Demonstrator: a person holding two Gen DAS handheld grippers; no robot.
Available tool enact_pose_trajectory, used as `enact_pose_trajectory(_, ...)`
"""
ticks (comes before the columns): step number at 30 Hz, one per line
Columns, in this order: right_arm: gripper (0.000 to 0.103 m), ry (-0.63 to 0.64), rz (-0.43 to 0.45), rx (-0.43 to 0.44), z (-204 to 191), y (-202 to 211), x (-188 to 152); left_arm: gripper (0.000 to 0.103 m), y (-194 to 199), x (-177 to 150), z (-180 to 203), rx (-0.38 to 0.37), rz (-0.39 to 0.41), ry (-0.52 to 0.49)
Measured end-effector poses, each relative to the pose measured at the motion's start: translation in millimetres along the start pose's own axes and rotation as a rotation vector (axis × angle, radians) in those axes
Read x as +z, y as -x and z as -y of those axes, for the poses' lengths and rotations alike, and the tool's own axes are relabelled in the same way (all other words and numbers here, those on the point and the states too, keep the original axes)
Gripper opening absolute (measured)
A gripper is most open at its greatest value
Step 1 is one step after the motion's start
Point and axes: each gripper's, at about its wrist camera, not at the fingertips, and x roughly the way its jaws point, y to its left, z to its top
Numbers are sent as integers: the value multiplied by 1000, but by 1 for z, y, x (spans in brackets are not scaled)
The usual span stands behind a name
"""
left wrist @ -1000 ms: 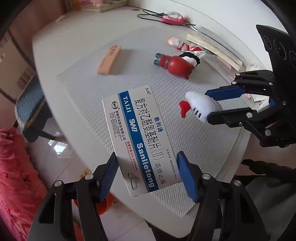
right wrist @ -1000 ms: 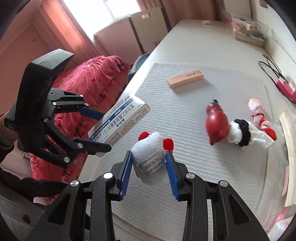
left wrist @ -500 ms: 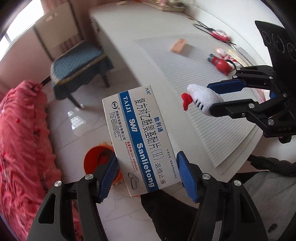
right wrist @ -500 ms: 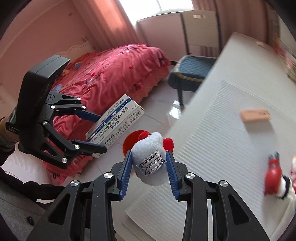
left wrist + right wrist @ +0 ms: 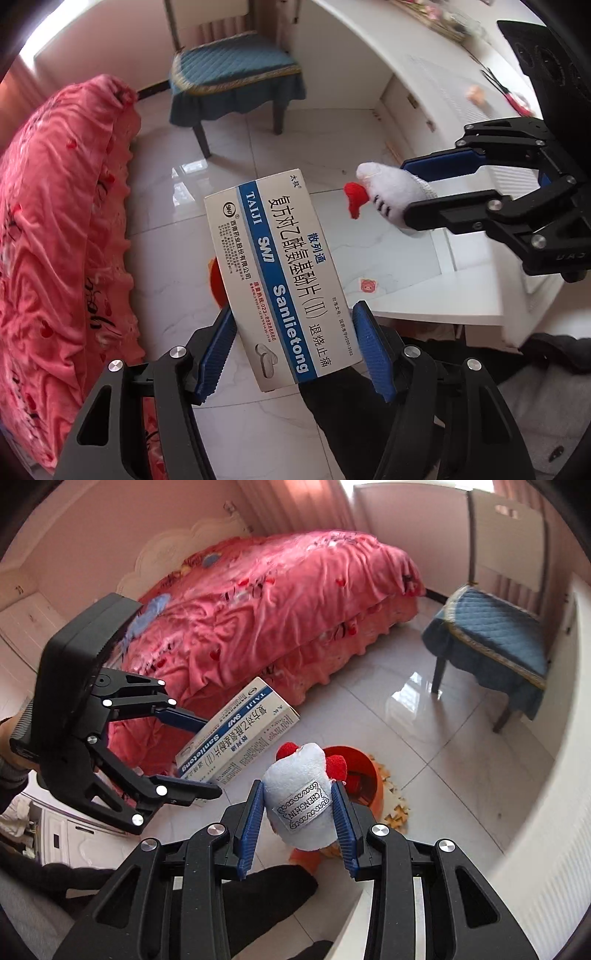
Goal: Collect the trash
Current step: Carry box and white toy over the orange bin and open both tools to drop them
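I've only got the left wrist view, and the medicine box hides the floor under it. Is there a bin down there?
Observer: Yes. The right wrist view shows an open red-orange bin on the tiles, partly behind the plush toy.
Operator: Is the floor around it clean?
Observer: No, yellow-orange scraps lie on the tiles beside it.
Operator: Anything on the toy's far side?
Observer: A sewn white label with printed letters.
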Motion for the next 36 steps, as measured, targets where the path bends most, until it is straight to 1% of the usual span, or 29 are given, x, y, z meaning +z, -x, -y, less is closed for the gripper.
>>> enact_pose_trajectory(2,37,-5,-32,-5,-4,-28,13,65,-16,-1,-22,-25,-16,22)
enact_pose_trajectory(3,37,-4,-42,-6,-7,-37,15,65,-24,-1,-30,-25,-24,27)
enact_pose_trajectory(4,37,-2,-60,-9,-7,-55,21,65,-33,0,-38,-24,-34,29)
enact_pose_trajectory(5,37,-1,-74,-14,-6,-67,24,65,-41,0,-45,-24,-43,31)
enact_pose_trajectory(6,37,-6,-99,-18,-4,-87,28,65,-49,1,-51,-28,-47,32)
enact_pose_trajectory(8,37,-23,-126,-18,2,-115,30,65,-66,1,-63,-48,-54,41)
enact_pose_trajectory(14,37,-68,-230,-63,22,-205,32,65,-118,-1,-95,-97,-105,67)
enact_pose_trajectory(19,37,-126,-295,-72,40,-261,21,65,-149,-6,-111,-148,-146,103)
enact_pose_trajectory(20,37,-134,-299,-72,44,-268,19,65,-154,-7,-113,-154,-155,108)
enact_pose_trajectory(22,45,-164,-312,-80,49,-282,15,65,-164,-9,-117,-162,-175,114)
enact_pose_trajectory(23,46,-176,-315,-78,52,-286,15,65,-167,-10,-118,-165,-184,116)
enact_pose_trajectory(24,52,-191,-318,-80,53,-288,13,65,-170,-11,-118,-167,-193,117)
enact_pose_trajectory(25,56,-194,-317,-78,52,-287,12,65,-172,-12,-119,-169,-201,118)
enact_pose_trajectory(29,56,-167,-318,-90,51,-282,12,65,-176,-12,-117,-186,-218,116)
enact_pose_trajectory(33,56,-204,-310,-97,55,-269,12,66,-183,-6,-114,-196,-228,97)
enact_pose_trajectory(36,56,-237,-304,-101,59,-261,8,66,-191,-1,-110,-188,-232,75)
